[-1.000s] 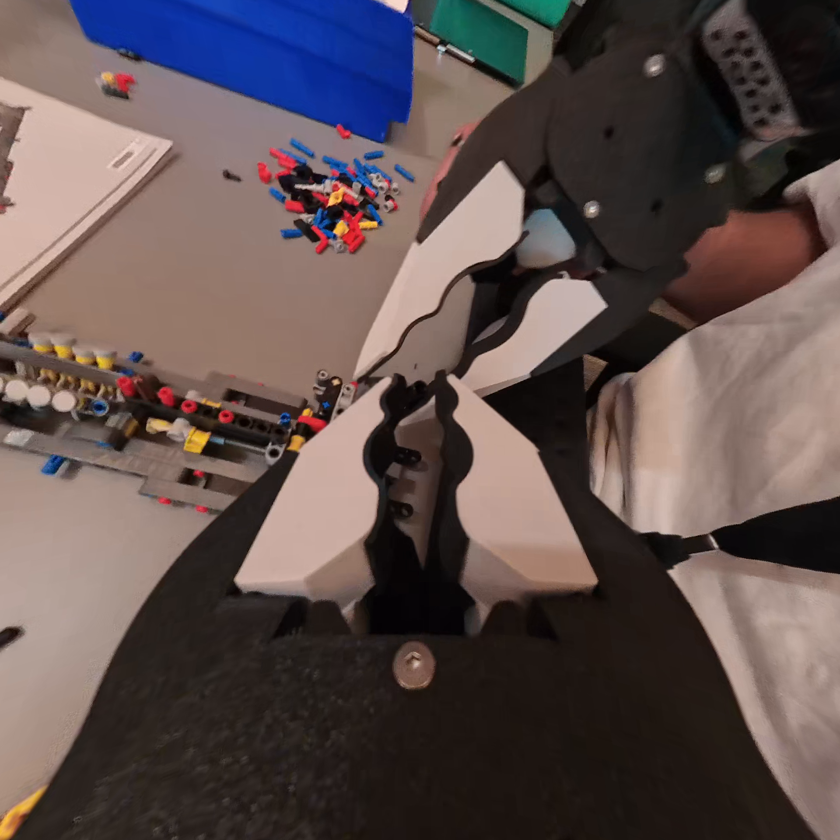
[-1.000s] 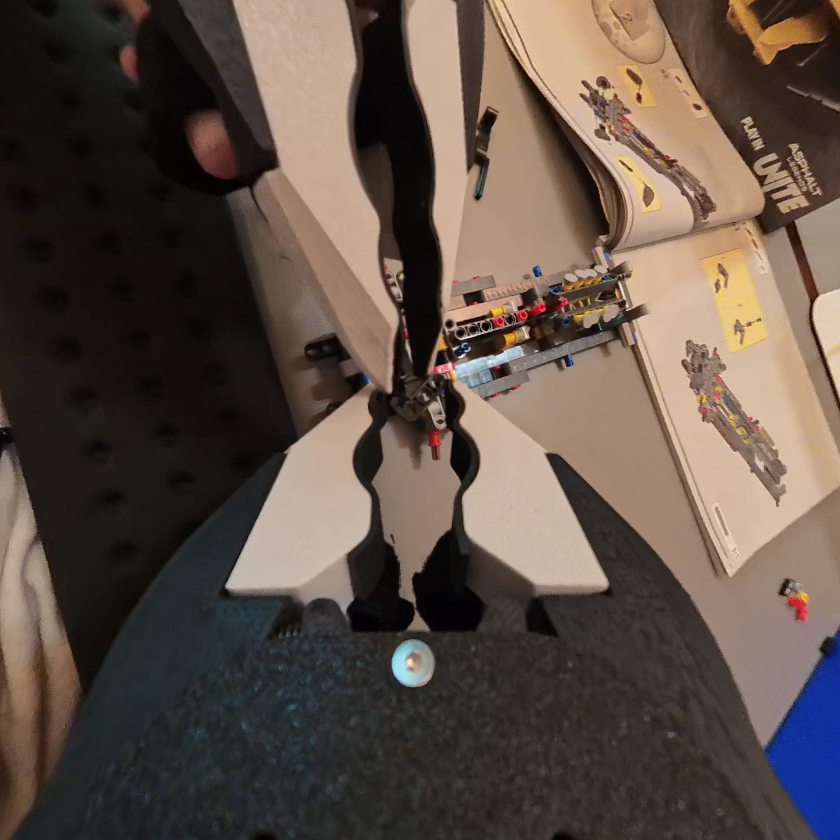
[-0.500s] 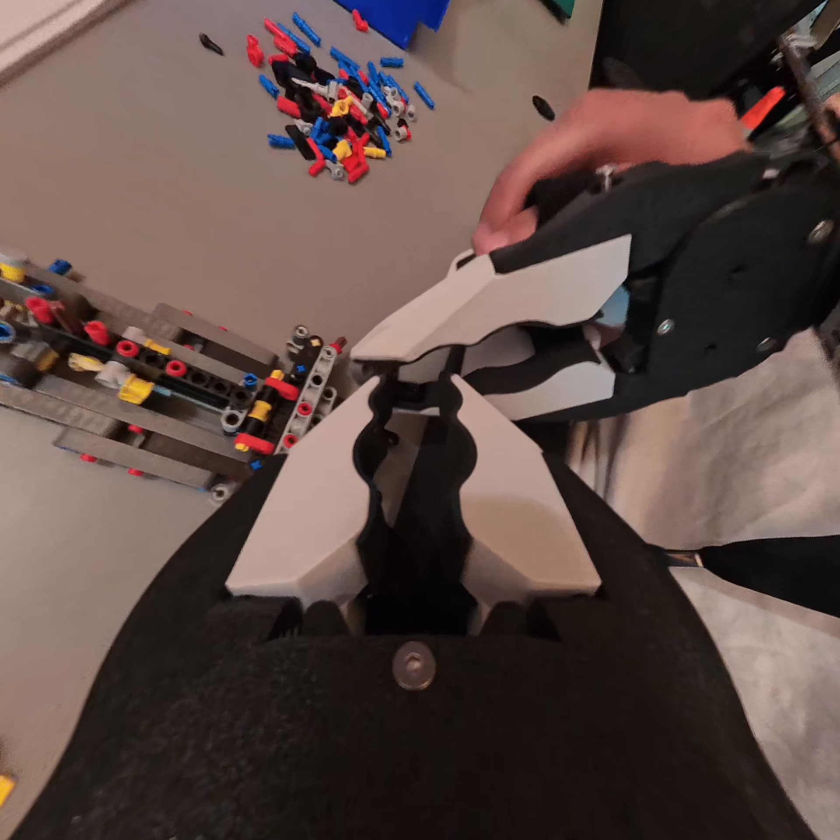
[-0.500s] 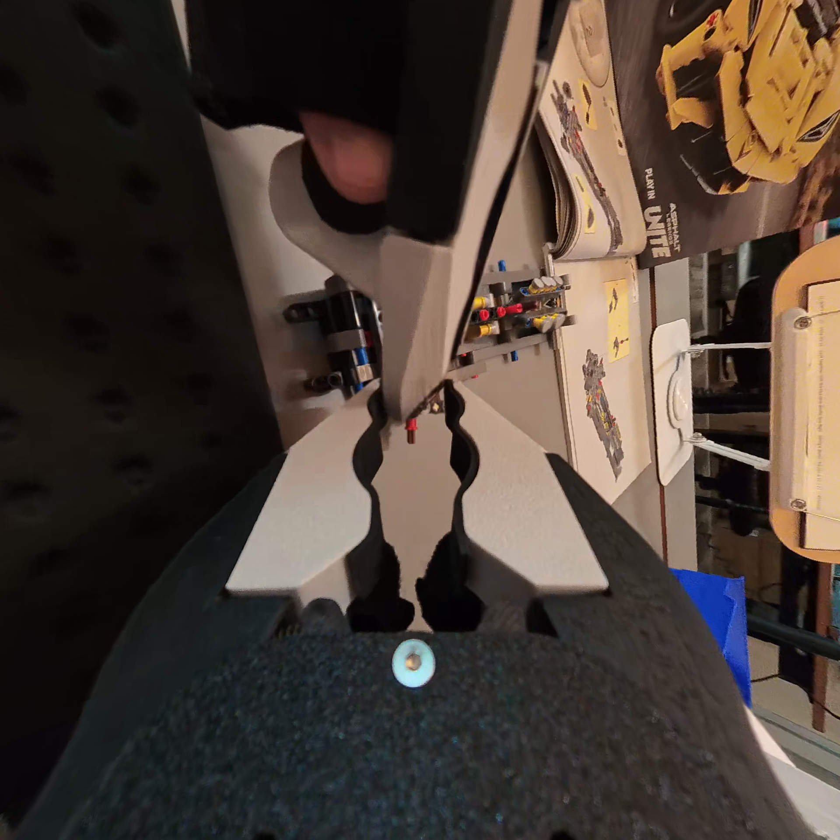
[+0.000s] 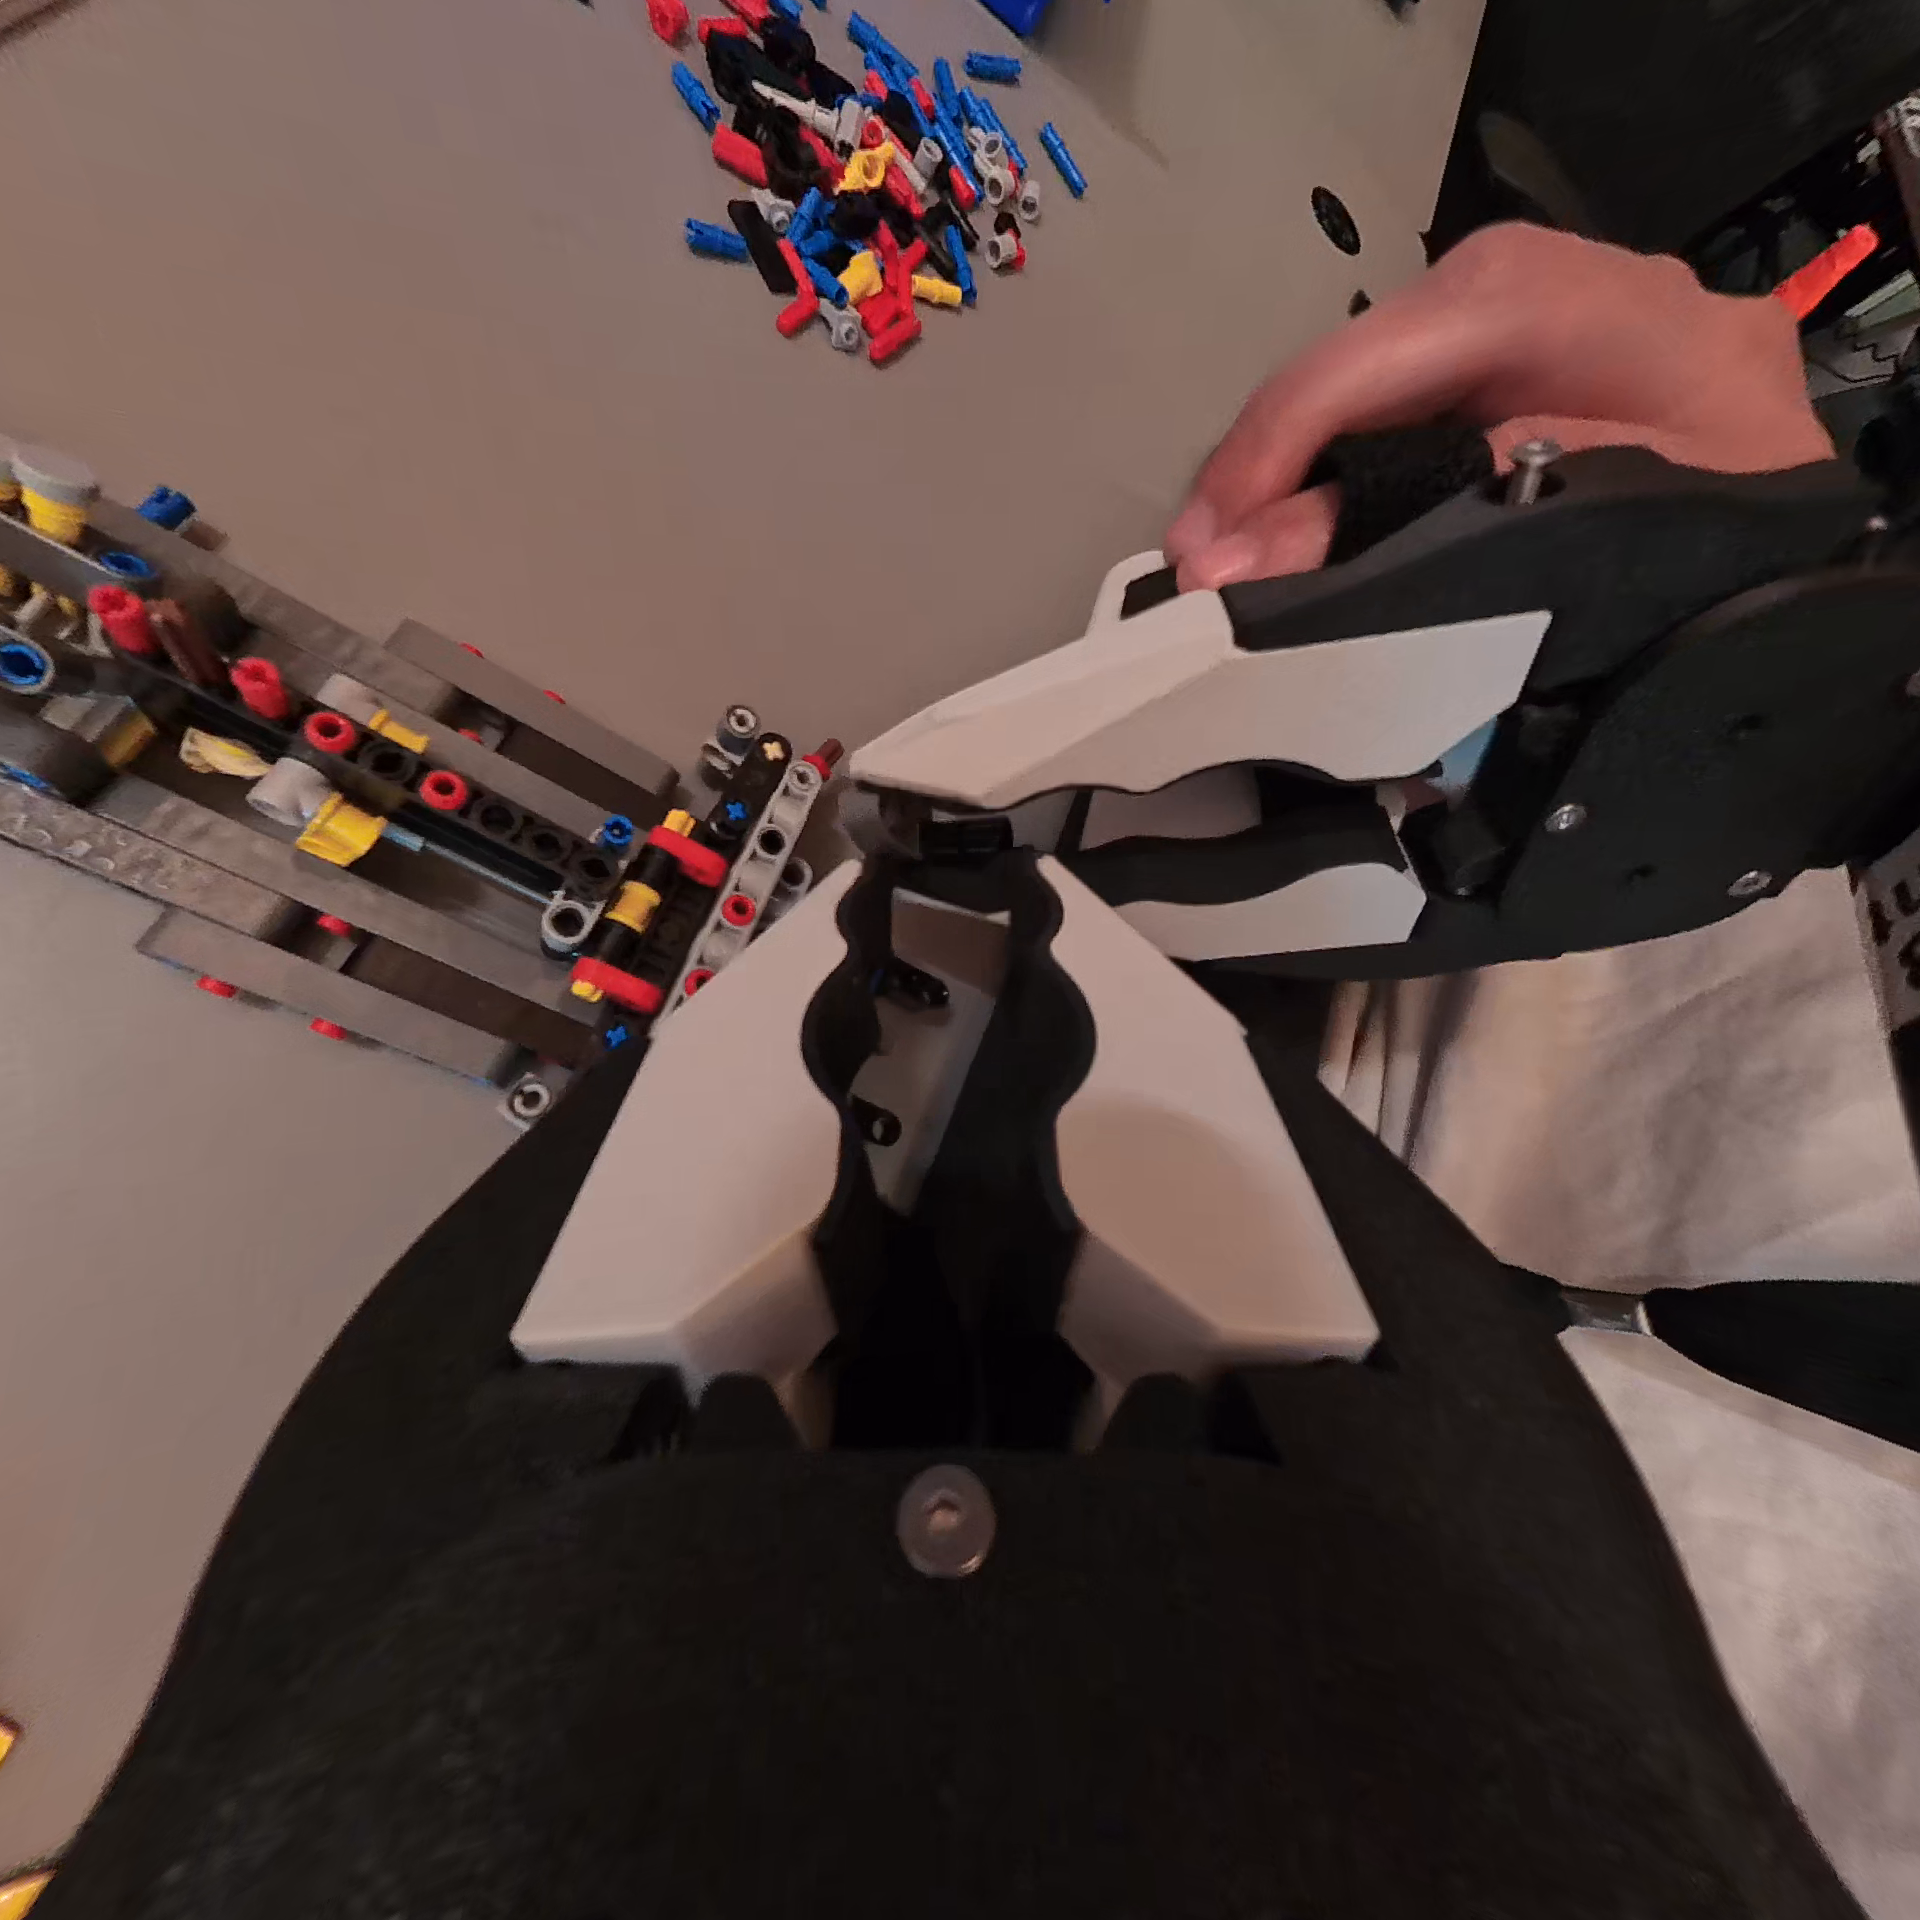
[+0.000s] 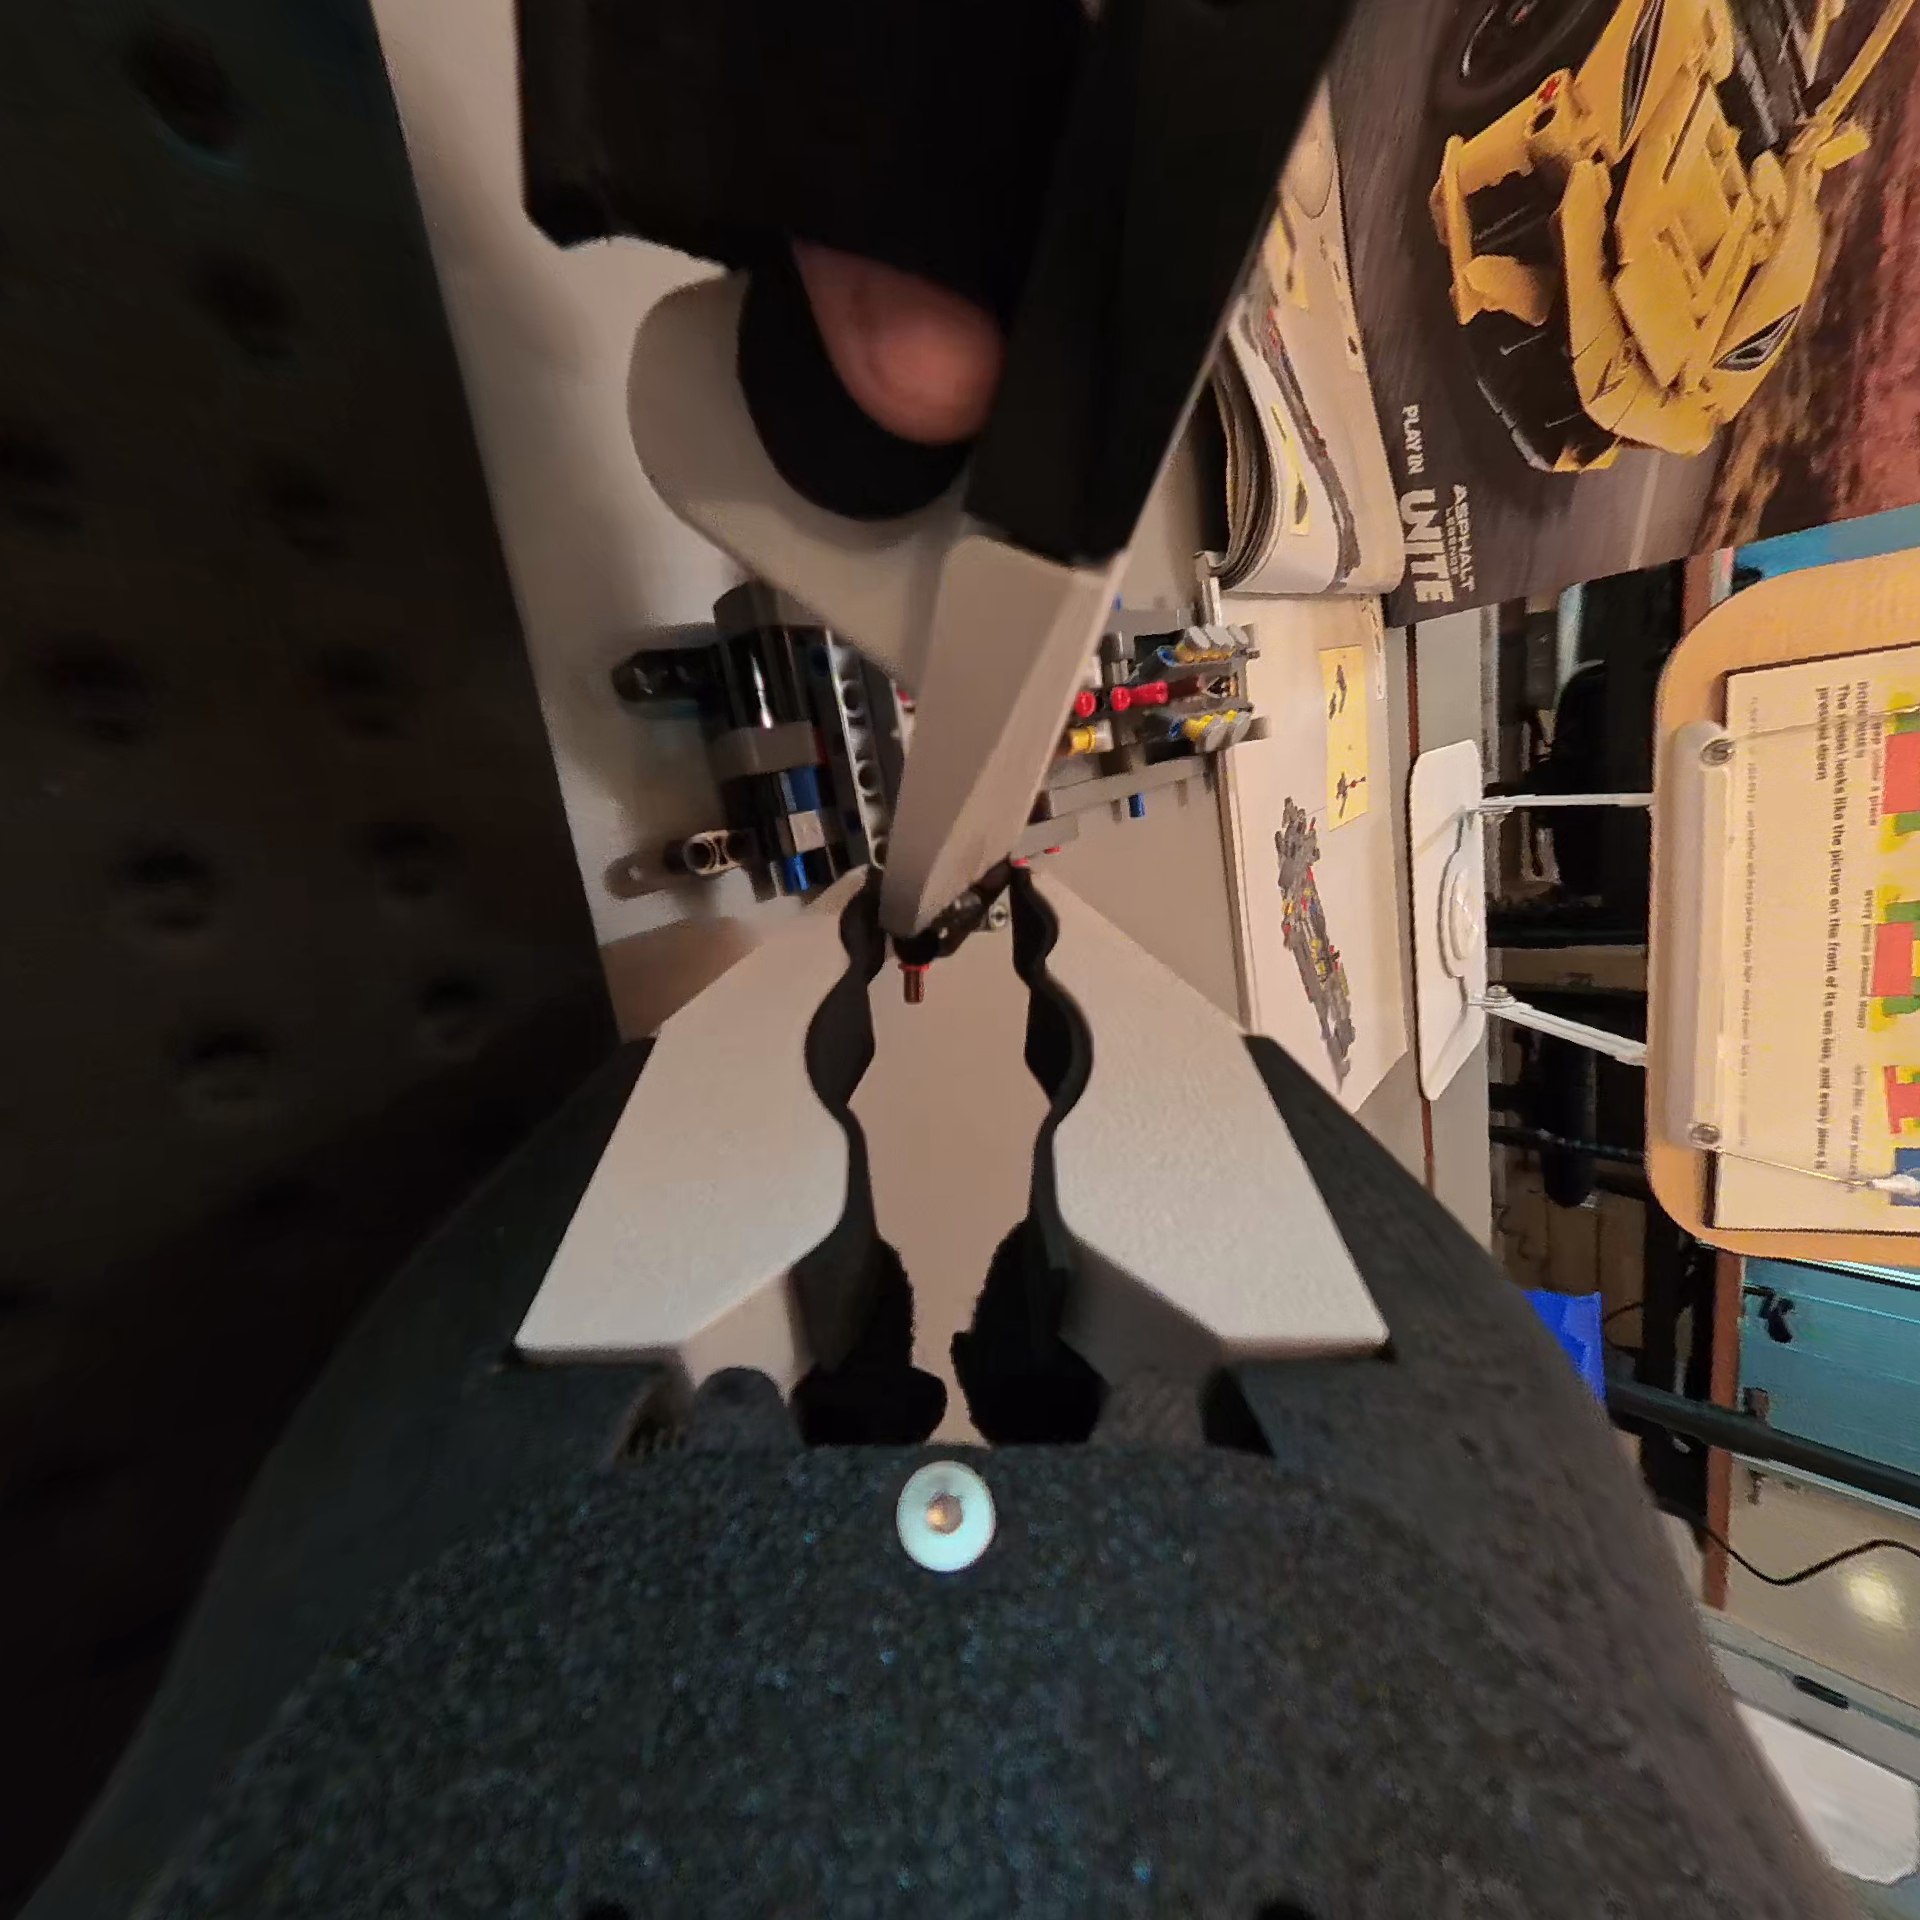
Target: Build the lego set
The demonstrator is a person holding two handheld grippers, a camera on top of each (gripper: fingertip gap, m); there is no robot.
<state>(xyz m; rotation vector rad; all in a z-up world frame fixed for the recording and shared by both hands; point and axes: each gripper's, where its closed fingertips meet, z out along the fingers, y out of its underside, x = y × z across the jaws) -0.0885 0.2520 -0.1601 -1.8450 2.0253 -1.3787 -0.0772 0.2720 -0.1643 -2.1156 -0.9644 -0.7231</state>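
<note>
A small black Lego piece with a red pin is held above the table where both grippers meet tip to tip. My left gripper is closed on it from below in its own view; in the right wrist view it comes down from the top as a grey wedge. My right gripper is closed on the same piece; in the left wrist view it enters from the right, lying on its side. The long grey chassis build lies on the table behind, and also shows in the right wrist view.
A pile of loose red, blue, black and yellow pieces lies farther back on the grey table. An open instruction booklet and a box with a yellow car picture lie beyond the build. A hand grips the right tool. Both grippers' tips are close together, under 4 cm apart.
The right gripper has rolled from upright to lying flat on its side. Both grippers have stayed tip to tip on the small piece. The left gripper's view has tilted down toward the build.
</note>
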